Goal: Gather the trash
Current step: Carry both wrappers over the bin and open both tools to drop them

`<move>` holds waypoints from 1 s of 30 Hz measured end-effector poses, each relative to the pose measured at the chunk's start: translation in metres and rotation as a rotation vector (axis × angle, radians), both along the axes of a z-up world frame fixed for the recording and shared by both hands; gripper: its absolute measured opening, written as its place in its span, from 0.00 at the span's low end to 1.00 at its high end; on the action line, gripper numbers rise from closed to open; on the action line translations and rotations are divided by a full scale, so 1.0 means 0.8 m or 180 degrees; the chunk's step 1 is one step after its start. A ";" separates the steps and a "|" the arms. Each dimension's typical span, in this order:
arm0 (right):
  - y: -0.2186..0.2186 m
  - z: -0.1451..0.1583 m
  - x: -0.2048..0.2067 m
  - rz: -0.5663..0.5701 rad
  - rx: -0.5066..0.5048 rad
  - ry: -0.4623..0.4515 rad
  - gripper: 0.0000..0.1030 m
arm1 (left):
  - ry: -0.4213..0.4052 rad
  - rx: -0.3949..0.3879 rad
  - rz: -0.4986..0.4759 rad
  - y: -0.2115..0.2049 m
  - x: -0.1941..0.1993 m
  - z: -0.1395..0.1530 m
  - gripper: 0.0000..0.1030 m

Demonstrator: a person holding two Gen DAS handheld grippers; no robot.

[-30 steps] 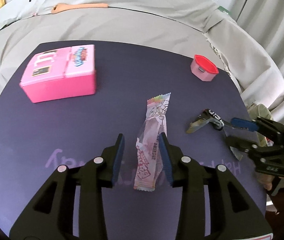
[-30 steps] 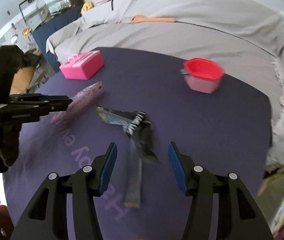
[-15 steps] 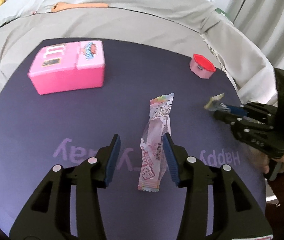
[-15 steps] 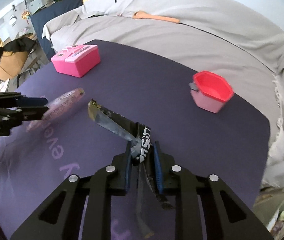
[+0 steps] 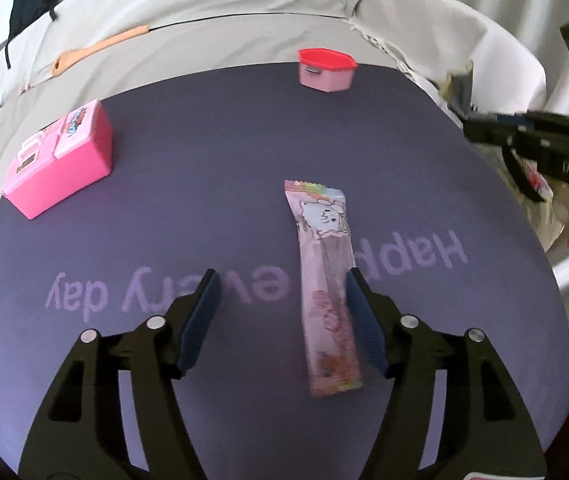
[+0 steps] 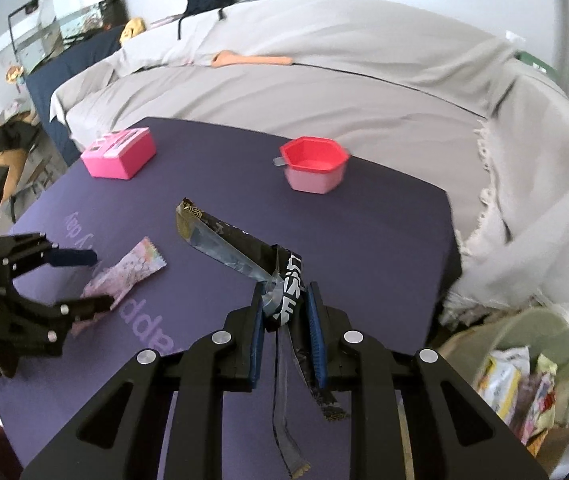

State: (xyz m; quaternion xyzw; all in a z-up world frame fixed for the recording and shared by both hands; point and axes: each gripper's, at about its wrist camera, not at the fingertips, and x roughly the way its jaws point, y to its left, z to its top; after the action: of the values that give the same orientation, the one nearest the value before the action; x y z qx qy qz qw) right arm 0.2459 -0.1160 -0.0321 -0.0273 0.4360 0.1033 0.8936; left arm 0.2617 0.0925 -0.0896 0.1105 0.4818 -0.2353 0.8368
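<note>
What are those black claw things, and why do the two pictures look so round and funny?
They are grabbing tools. A person holds one in each hand, and each has a small wide-eyed camera looking along its two fingers, which bends the picture round.

One picture comes from the left gripper. Its fingers have just been opening around a pink candy wrapper lying flat on the purple table.

The other comes from the right gripper, squeezed shut on a dark crumpled wrapper and lifting it.

Also on the table: a pink box and a little red-rimmed pink cup. A bin with trash in it waits beside the table.
</note>
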 end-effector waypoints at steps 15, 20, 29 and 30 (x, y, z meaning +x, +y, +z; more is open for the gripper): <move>-0.062 0.037 -0.071 -0.0178 0.0144 -0.0354 0.20 | -0.0162 -0.0377 0.0217 -0.053 -0.016 0.059 0.12; -0.110 0.065 -0.103 -0.0355 0.0162 -0.0554 0.20 | -0.0435 -0.0481 0.0083 -0.107 -0.026 0.111 0.12; -0.221 0.102 -0.168 -0.0846 0.0031 -0.0787 0.20 | -0.0437 -0.0788 -0.0523 -0.240 -0.047 0.142 0.13; -0.233 0.104 -0.174 -0.0902 0.0011 -0.0799 0.20 | -0.0400 -0.0853 -0.0637 -0.262 -0.049 0.137 0.13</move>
State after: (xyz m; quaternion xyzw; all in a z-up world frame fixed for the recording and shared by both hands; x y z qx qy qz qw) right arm 0.1065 -0.3022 0.0510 0.0233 0.3204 -0.0271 0.9466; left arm 0.2222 -0.1170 0.0201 0.0599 0.3795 -0.3722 0.8449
